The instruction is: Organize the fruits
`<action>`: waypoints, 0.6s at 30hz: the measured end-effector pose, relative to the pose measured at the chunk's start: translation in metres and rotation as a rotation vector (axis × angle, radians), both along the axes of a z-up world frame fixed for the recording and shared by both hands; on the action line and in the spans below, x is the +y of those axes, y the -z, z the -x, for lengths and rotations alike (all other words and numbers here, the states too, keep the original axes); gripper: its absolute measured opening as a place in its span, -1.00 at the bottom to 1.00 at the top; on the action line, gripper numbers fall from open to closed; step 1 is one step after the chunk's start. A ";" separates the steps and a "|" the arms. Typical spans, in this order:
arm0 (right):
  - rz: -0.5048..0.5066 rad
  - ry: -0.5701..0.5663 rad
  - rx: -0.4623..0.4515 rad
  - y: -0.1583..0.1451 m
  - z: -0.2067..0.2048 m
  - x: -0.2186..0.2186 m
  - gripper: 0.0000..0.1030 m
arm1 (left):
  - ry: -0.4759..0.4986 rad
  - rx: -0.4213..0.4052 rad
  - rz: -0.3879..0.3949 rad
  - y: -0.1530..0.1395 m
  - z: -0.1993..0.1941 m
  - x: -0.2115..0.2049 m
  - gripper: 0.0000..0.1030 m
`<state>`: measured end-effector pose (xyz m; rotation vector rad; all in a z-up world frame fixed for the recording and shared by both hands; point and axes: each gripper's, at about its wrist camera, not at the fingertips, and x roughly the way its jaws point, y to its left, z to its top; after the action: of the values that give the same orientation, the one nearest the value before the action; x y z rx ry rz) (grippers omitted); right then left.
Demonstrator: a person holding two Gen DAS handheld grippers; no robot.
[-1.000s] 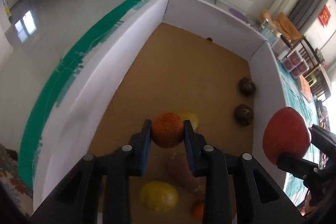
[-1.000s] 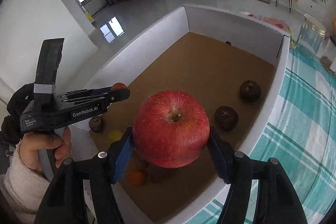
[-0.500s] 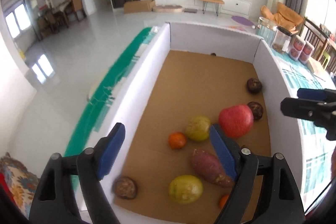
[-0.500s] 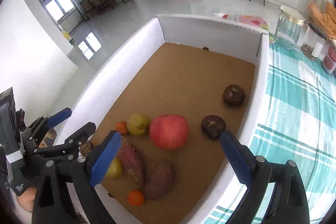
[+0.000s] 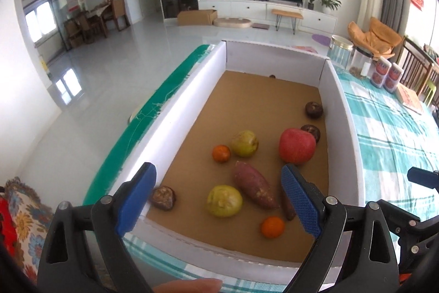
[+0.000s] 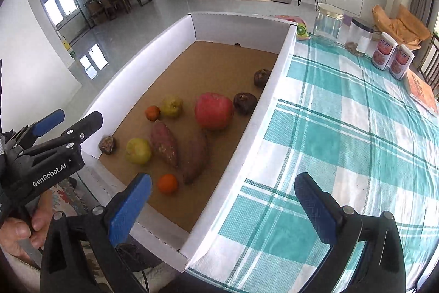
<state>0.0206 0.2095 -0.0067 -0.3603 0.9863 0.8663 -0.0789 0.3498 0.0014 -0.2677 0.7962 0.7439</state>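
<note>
A white-walled cardboard box (image 5: 175, 114) holds the fruit. Inside lie a red apple (image 5: 297, 146), a yellow-green pear (image 5: 244, 143), a second yellow-green fruit (image 5: 224, 201), two small oranges (image 5: 221, 153) (image 5: 272, 227), two sweet potatoes (image 5: 255, 188) and several dark brown round fruits (image 5: 314, 109). My left gripper (image 5: 219, 199) is open and empty above the box's near end. My right gripper (image 6: 223, 206) is open and empty over the box's near right wall (image 6: 241, 153). The apple (image 6: 213, 110) and sweet potatoes (image 6: 164, 143) also show in the right wrist view.
A teal checked tablecloth (image 6: 343, 142) covers the table right of the box. Glass jars (image 6: 328, 21), two cans (image 6: 384, 51) and a book (image 6: 421, 89) stand at the far right. The floor drops away left of the box.
Both grippers let go: the orange and the red apple now lie in the box. Both grippers opened wide and pulled back toward the box's near end.
</note>
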 end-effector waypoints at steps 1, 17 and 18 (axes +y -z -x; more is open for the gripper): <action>0.005 -0.003 -0.008 0.000 0.003 0.002 1.00 | 0.004 0.006 -0.002 0.000 0.000 -0.001 0.82; 0.033 -0.011 -0.062 -0.001 0.016 0.013 1.00 | -0.009 0.034 0.022 0.009 0.008 -0.004 0.82; 0.030 -0.012 -0.059 -0.001 0.016 0.013 1.00 | -0.008 0.032 0.025 0.008 0.008 -0.005 0.82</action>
<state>0.0050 0.2229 -0.0058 -0.4151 0.9440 0.8477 -0.0872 0.3450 -0.0065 -0.2817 0.8357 0.7474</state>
